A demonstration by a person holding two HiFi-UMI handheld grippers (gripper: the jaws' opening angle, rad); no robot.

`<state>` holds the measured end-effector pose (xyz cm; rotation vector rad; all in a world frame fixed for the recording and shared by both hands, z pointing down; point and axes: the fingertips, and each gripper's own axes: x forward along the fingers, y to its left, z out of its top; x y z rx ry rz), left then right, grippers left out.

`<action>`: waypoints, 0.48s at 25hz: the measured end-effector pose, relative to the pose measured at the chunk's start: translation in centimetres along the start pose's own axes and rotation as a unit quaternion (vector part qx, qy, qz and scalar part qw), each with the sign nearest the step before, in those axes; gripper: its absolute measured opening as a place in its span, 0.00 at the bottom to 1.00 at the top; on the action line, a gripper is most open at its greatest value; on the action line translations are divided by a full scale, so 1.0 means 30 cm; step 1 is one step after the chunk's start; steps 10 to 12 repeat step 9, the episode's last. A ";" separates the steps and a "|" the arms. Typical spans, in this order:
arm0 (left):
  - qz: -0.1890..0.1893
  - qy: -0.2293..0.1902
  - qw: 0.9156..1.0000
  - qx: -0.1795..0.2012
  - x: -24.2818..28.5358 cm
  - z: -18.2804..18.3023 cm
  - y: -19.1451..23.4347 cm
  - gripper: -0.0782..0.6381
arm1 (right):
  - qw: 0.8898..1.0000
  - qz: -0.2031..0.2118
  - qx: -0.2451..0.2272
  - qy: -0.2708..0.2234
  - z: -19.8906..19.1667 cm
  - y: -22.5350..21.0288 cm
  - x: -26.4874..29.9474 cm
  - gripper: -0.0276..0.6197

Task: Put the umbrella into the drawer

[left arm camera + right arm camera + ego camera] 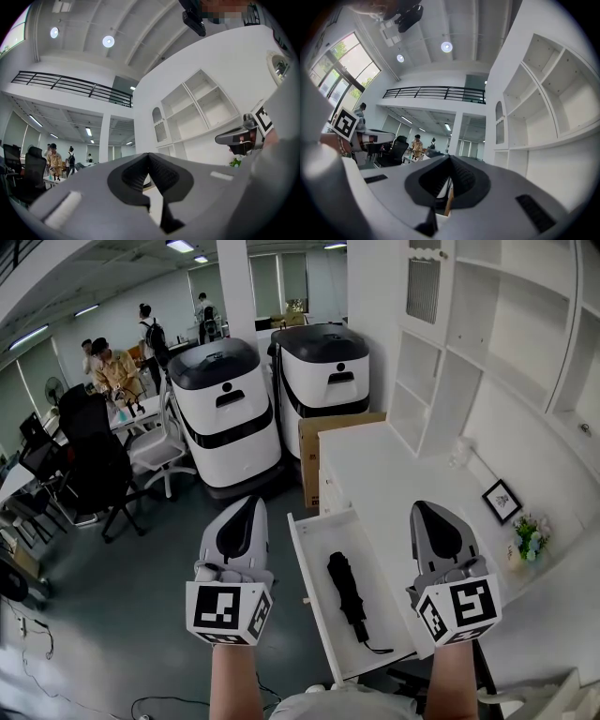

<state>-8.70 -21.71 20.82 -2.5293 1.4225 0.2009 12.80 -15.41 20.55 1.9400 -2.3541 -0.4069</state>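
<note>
Umbrella (349, 599) lies inside the open drawer (314, 549), strap toward its near end. Left gripper (246, 507), left of the drawer, and right gripper (428, 510), right of it: both clenched, empty. Risk: an off-centre shove could skew the drawer and jam it.

We find the umbrella (349, 601) in matt black cloth and the drawer (314, 549) in smooth white painted board. The left hand-held gripper (149, 157) and right hand-held gripper (450, 158) have matt grey plastic shells and black ribbed pads (164, 174). The box (309, 451) is plain brown cardboard, and the grey floor (150, 587) carries a dull sheen.
</note>
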 end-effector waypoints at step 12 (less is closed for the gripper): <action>-0.006 0.009 1.000 0.001 0.006 -0.019 -0.010 0.12 | 1.000 -0.003 0.009 0.006 -0.025 -0.022 -0.001 0.05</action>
